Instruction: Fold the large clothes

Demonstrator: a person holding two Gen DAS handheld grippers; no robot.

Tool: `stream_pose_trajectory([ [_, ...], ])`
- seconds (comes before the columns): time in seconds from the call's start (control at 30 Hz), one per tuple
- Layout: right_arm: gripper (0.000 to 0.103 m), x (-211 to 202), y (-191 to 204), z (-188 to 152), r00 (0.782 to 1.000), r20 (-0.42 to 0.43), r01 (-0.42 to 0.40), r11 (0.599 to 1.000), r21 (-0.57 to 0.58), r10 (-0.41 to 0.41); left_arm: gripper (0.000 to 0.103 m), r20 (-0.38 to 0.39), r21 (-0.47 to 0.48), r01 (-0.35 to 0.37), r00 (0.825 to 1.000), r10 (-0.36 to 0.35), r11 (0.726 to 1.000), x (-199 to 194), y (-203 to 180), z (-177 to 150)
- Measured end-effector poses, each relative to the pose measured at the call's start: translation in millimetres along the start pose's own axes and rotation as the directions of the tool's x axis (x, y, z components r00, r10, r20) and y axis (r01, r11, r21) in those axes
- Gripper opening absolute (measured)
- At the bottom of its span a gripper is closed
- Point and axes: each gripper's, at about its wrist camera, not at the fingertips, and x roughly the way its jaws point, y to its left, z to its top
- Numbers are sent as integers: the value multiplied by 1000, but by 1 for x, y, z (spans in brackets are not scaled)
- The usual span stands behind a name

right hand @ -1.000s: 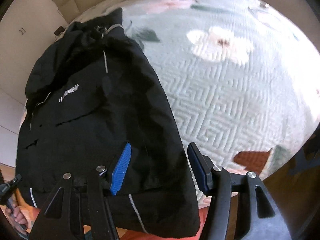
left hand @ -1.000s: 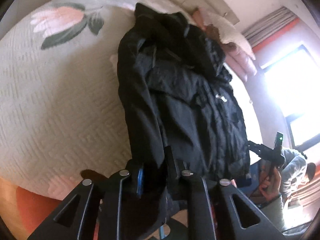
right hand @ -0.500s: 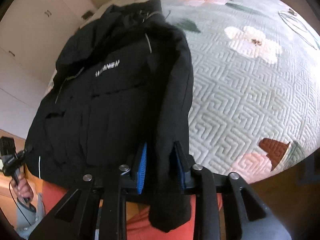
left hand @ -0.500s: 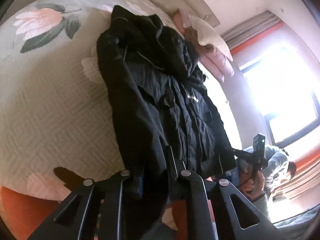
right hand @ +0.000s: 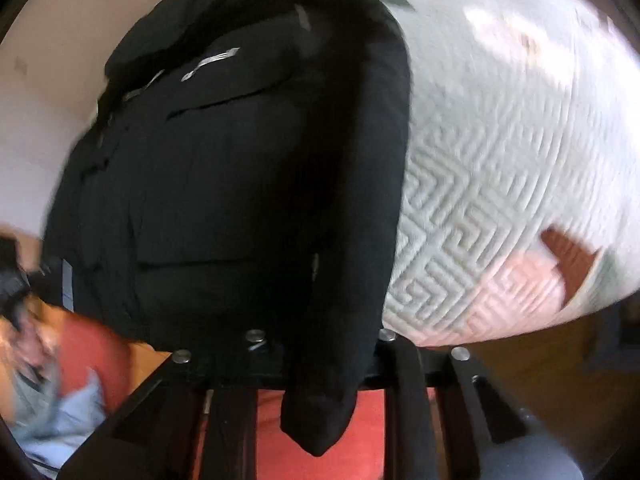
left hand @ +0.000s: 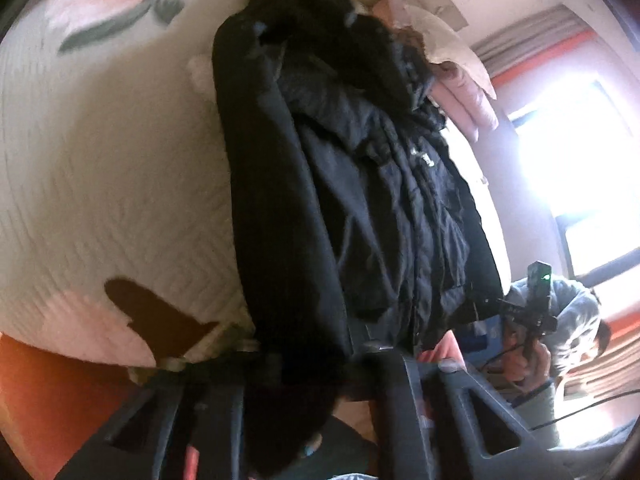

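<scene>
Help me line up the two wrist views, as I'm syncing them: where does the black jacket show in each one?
Left wrist: black jacket runs from top centre down to the left gripper, whose fingers are shut on its sleeve.
Right wrist: it fills the centre and left, its sleeve pinched in the right gripper.
Shared landmark: the quilted floral bedspread, left of the jacket in the left view, right of it in the right view.
</scene>
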Motion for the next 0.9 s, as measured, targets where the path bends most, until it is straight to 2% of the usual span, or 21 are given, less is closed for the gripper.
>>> stream_pose_trajectory([
  [0.03, 16, -5, 8, -1, 1000, 14, 23, 999, -24, -22, 12, 22, 0, 15, 1000, -15, 1000, -10, 0, 4],
  [0.13, 15, -35, 20, 9, 996, 91, 5, 999, -42, -1, 12, 123, -8, 115, 986, -113, 993, -42, -8, 17],
  [0.23, 14, -70, 21, 21, 984, 175, -27, 999, -36, 33, 12, 227, 18, 164, 960, -164, 986, -76, -20, 39],
  [0.4, 14, -125, 20, 65, 940, 322, -111, 993, -28, 114, 12, 341, 55, 263, 902, -265, 963, -109, -27, 85],
  [0.47, 14, -140, 15, 89, 918, 372, -148, 989, -4, 139, 12, 375, 82, 269, 884, -280, 960, -114, -30, 106],
  [0.63, 15, -158, -2, 156, 882, 456, -176, 980, 88, 118, 13, 423, 100, 305, 848, -318, 947, -115, -35, 178],
  [0.7, 15, -158, -5, 182, 868, 485, -179, 979, 102, 108, 13, 444, 104, 301, 839, -315, 948, -111, -37, 205],
  [0.77, 14, -152, -1, 214, 859, 504, -164, 980, 117, 83, 14, 465, 101, 256, 842, -273, 961, -104, -39, 229],
  [0.9, 15, -123, 5, 267, 855, 516, -149, 978, 144, 54, 15, 504, 85, 100, 854, -129, 991, -77, -42, 271],
])
